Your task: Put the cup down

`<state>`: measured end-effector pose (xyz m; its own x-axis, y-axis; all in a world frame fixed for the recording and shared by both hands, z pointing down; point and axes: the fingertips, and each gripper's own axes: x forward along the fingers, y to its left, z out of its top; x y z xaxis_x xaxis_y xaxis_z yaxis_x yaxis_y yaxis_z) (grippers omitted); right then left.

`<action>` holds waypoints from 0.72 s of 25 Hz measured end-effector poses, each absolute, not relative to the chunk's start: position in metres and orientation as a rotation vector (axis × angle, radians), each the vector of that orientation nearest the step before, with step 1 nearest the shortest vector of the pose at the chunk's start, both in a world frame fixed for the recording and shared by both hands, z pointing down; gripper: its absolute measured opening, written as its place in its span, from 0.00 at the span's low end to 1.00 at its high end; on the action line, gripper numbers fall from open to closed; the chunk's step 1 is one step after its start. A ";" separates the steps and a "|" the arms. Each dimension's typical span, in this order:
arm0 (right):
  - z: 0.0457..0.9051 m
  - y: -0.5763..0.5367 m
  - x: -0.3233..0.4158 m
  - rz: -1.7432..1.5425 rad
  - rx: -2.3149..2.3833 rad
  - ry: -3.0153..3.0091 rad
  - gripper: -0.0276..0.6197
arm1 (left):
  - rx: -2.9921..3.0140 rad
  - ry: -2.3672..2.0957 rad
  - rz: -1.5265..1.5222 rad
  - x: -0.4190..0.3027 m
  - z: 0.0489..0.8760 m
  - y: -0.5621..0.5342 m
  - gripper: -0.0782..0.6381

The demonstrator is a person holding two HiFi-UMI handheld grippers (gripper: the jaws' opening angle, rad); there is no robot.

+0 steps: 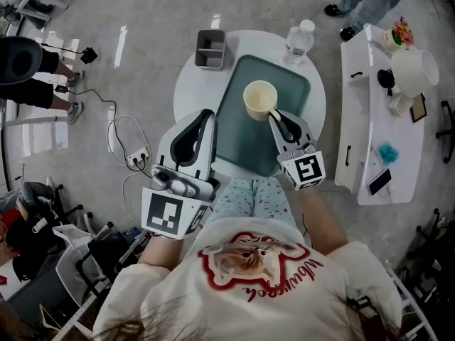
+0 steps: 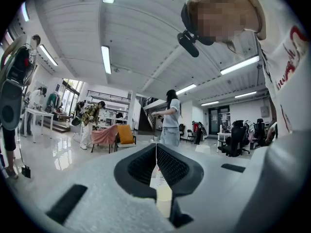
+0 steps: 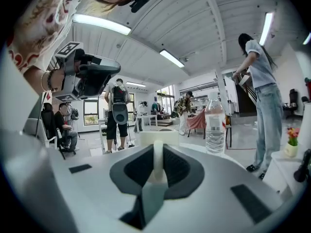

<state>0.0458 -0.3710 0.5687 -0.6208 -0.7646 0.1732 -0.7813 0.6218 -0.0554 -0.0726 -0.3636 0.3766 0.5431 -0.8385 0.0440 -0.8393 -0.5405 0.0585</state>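
I see a grey divided box (image 1: 210, 49) at top centre, a water bottle (image 1: 299, 41) to its right, and a power strip (image 1: 137, 158) at centre left.

Bright, even light from ceiling tubes (image 2: 106, 58); glare on floor (image 1: 121, 40); fisheye bending, dark corners.

I see a matt cream cup (image 1: 260, 99) on a dull, dark-green, plastic-looking tray (image 1: 238, 144). The table (image 1: 186, 94) is smooth white, the floor (image 1: 142, 27) polished and reflective. The left gripper (image 2: 156, 152) has a grainy white shell and ribbed black pads (image 2: 172, 165). The bottle (image 1: 298, 41) is clear plastic.
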 end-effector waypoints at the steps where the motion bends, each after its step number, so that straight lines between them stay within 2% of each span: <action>1: 0.572 -0.372 0.046 0.205 1.301 -2.700 0.13 | 2.694 -1.468 0.016 -0.073 0.377 -0.364 0.13; 18: 0.603 -0.381 0.049 0.286 1.329 -2.634 0.13 | 2.668 -1.498 -0.007 -0.082 0.373 -0.367 0.13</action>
<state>0.0489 -0.3805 0.6030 -0.5853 -0.7737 0.2427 -0.8077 0.5825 -0.0910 -0.0816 -0.3668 0.3732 0.5216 -0.8524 0.0363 -0.8520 -0.5182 0.0739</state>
